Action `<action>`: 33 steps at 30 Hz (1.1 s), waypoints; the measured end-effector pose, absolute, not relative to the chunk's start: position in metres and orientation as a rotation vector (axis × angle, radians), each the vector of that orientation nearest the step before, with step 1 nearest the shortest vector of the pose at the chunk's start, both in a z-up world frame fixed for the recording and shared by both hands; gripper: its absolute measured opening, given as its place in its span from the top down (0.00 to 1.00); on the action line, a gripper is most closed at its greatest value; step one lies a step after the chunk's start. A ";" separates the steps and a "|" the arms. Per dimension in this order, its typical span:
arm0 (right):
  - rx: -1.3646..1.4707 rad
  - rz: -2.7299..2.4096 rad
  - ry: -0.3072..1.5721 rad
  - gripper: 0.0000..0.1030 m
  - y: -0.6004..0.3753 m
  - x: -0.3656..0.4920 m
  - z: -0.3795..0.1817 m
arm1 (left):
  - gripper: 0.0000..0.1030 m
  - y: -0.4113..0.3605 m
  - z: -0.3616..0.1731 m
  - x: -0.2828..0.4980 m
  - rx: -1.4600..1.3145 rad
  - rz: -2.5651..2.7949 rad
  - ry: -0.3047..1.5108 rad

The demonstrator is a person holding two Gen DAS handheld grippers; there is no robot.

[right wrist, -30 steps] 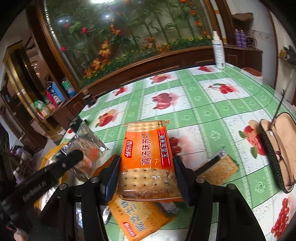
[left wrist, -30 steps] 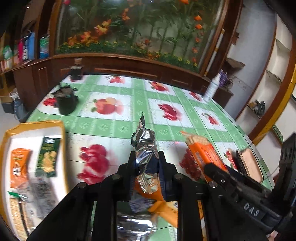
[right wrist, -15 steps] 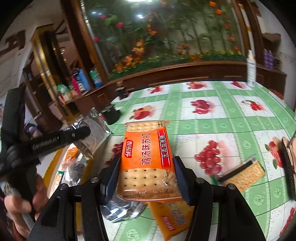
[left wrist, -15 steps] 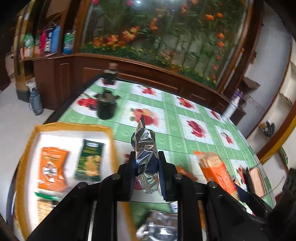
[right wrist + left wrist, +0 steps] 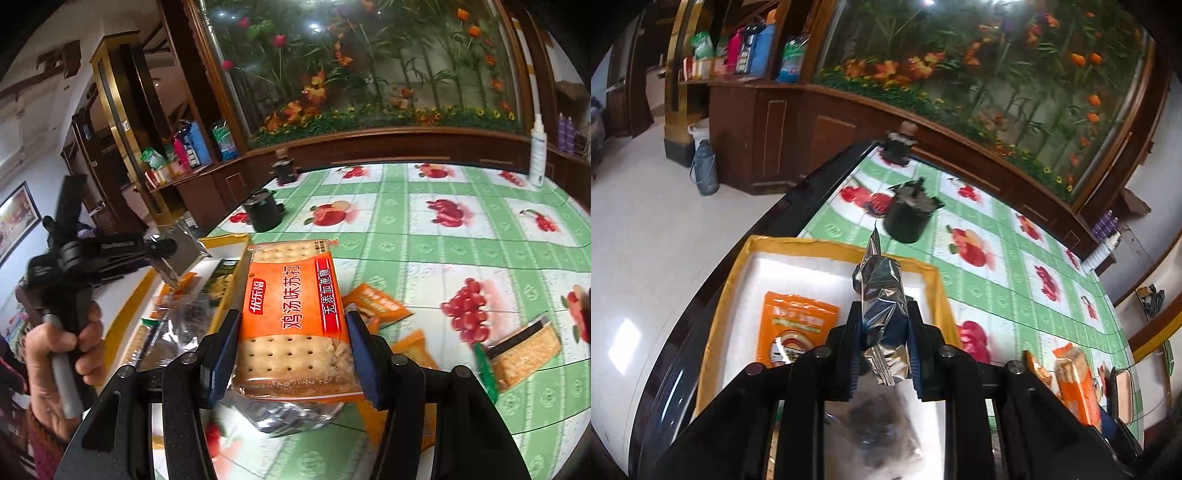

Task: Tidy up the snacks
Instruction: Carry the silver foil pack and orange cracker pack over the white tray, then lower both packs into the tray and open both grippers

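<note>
The left gripper (image 5: 882, 332) clamps a crumpled silver foil packet (image 5: 881, 291) above the yellow-rimmed tray (image 5: 934, 284), where an orange snack bag (image 5: 796, 325) lies flat. Beside the tray, over the fruit-print tablecloth (image 5: 461, 236), the right gripper (image 5: 291, 347) squeezes an orange cracker pack (image 5: 291, 306) between its jaws.

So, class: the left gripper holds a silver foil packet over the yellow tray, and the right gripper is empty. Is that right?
Not quite. The right gripper is shut on an orange cracker pack, as the right wrist view shows. The rest stands: the left gripper holds the silver foil packet over the yellow tray.
</note>
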State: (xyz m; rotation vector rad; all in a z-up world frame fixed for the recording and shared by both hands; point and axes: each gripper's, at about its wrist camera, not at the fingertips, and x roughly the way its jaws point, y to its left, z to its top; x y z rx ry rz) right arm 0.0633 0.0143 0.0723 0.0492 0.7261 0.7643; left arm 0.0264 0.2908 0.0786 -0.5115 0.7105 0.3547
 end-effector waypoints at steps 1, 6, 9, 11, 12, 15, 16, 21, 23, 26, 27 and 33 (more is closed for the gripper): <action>0.056 0.774 0.733 0.41 0.018 0.063 0.073 | 0.80 0.294 0.077 0.026 -0.515 0.360 0.712; 0.051 0.809 0.757 0.41 0.043 0.059 0.078 | 0.80 0.306 0.072 0.025 -0.546 0.364 0.716; 0.025 0.824 0.760 0.41 0.066 0.055 0.081 | 0.80 0.312 0.067 0.026 -0.571 0.369 0.728; 0.001 0.833 0.764 0.41 0.086 0.053 0.083 | 0.80 0.314 0.065 0.026 -0.578 0.377 0.734; -0.012 0.836 0.767 0.41 0.096 0.053 0.082 | 0.80 0.316 0.064 0.026 -0.583 0.382 0.736; -0.048 0.841 0.784 0.41 0.124 0.054 0.080 | 0.80 0.318 0.064 0.026 -0.591 0.390 0.735; -0.057 0.846 0.785 0.41 0.132 0.054 0.079 | 0.80 0.319 0.064 0.026 -0.594 0.394 0.735; -0.095 0.849 0.784 0.41 0.165 0.055 0.075 | 0.80 0.328 0.059 0.022 -0.636 0.427 0.735; -0.103 0.844 0.788 0.41 0.175 0.057 0.074 | 0.80 0.330 0.056 0.023 -0.649 0.433 0.741; -0.115 0.843 0.801 0.41 0.187 0.061 0.069 | 0.80 0.332 0.055 0.022 -0.659 0.433 0.741; -0.120 0.842 0.804 0.41 0.190 0.061 0.067 | 0.79 0.332 0.055 0.021 -0.658 0.437 0.742; -0.150 0.834 0.848 0.41 0.204 0.068 0.053 | 0.79 0.331 0.056 0.021 -0.634 0.465 0.748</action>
